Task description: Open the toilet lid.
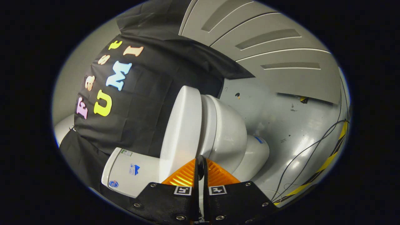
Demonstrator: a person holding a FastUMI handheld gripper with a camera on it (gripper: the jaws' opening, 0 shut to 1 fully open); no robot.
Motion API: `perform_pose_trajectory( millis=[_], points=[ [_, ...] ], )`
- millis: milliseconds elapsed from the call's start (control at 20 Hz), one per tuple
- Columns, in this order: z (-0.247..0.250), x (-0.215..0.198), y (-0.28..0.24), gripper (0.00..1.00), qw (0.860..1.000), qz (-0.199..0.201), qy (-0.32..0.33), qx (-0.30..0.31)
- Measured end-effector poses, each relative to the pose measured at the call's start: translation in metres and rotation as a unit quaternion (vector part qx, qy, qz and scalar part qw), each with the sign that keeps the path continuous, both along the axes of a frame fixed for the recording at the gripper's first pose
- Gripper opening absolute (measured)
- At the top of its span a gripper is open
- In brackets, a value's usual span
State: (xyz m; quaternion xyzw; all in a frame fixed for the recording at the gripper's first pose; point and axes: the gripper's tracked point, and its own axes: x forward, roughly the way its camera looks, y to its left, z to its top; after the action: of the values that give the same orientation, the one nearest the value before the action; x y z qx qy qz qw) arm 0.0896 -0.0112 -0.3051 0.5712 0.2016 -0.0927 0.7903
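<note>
Gripper: the gripper (201, 162) sits nearest the camera, its two fingers (197, 170) drawn almost together, with only a thin slit between them.
Jaws: narrow, nearly closed; the thin edge of the toilet lid (182, 125) runs into the slit between the tips, but I cannot tell whether both fingers press on it.
Toilet lid: white, lifted away from the seat (208, 122), a wedge-shaped gap open between the two; it stands just ahead of the fingertips.
Bowl: the white bowl (229, 134) lies past the seat, its base (254, 154) resting on the floor.
Tank: the white tank (131, 173) with small stickers sits beside the lid, against the black cloth wall (147, 103).
Floor: grey and glossy (290, 125), with thin black cables (312, 150) trailing across it and a yellow-black striped tape (328, 161) along its far side.
</note>
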Motion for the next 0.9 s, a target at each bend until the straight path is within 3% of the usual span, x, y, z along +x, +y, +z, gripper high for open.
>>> perform_pose_trajectory(
  millis=[100, 600, 900],
  points=[
    [-0.002, 0.001, 0.003, 0.0, 1.0, 0.001, 0.004, 0.0],
    [0.001, -0.001, 0.001, 0.0, 0.999, 0.03, 0.035, -0.014],
    [0.01, -0.003, -0.001, 0.0, 0.999, 0.027, 0.032, -0.026]
  ],
)
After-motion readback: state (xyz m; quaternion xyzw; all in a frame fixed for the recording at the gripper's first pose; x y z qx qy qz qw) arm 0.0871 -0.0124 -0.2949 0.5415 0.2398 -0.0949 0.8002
